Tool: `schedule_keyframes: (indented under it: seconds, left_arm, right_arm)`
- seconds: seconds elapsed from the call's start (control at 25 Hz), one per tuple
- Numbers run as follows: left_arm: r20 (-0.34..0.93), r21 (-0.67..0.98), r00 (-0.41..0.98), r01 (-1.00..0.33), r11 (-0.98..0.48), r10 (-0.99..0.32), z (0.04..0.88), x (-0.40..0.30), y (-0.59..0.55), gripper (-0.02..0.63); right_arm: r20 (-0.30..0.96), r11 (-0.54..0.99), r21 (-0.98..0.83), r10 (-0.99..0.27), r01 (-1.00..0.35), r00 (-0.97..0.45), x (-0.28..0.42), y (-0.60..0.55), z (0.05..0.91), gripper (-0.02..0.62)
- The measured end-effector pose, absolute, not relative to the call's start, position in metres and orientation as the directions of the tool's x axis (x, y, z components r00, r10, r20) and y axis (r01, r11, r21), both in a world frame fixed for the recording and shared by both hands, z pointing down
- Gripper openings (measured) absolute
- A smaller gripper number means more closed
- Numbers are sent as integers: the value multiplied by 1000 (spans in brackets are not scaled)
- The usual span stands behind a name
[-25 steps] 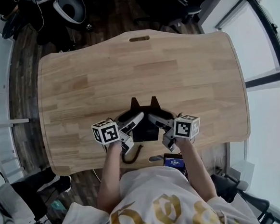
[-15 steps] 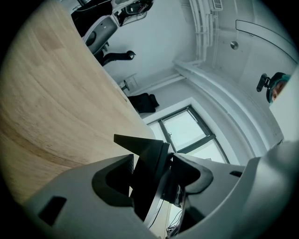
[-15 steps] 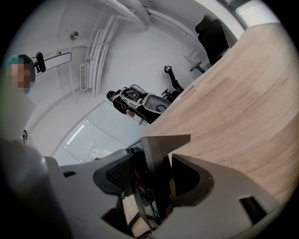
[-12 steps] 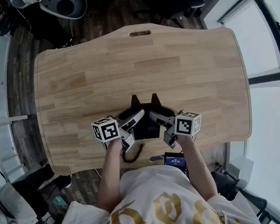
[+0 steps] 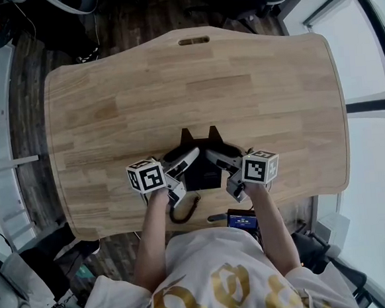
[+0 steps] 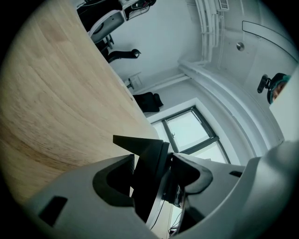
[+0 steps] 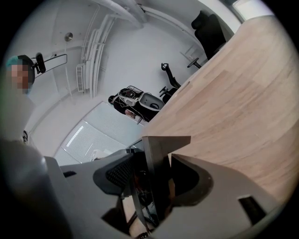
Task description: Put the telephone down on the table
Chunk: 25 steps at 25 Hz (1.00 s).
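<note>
1. Left gripper [image 5: 187,159] [image 6: 150,164]: jaws stand fairly wide and are clamped on a thick black panel of the telephone [image 5: 200,176], which fills the gap between them in the left gripper view.
2. Right gripper [image 5: 214,157] [image 7: 155,172]: same state, jaws set wide and closed on the opposite black edge of the telephone [image 7: 158,158]. No free gap shows on either side of the panel.
3. The two grippers angle inward toward each other, with their marker cubes nearest the person. The telephone is held between them.
4. The telephone sits over the near middle of the table [image 5: 141,87], just inside its near edge. Two pointed black tips face the table's far edge.
5. The head view does not show whether the telephone's base touches the table top or hangs just above it.
6. The cord [image 5: 184,212] curls from the telephone across the table's near edge.
7. Table: light wood with rounded corners and a slot handle [image 5: 193,41] at the far edge. The rest of the top is bare wood [image 6: 46,93] [image 7: 243,93].
8. A small device with a blue screen [image 5: 241,219] lies just off the table's near edge, at the person's waist.
9. Dark plank floor [image 5: 30,116] surrounds the table.
</note>
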<state>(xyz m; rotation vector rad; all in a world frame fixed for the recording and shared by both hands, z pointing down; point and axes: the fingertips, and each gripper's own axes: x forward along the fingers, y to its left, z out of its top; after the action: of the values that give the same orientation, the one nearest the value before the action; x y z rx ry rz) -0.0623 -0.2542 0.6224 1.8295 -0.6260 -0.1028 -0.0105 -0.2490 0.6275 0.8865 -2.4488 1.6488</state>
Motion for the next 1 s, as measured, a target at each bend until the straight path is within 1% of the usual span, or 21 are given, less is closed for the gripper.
schedule_keyframes:
  seconds: [0.56,1.0]
  left_arm:
    - [280,909,835,-389,-149,-474,641,-63,-262,241]
    - [282,912,829,-387,-133,-484,646,-66,-265,242]
  right_arm:
    - [368,225,-842,-424,-490,-828,-8,-258,645,229]
    - [364,227,-844,-425,-487,-829,-10,-259,647,229]
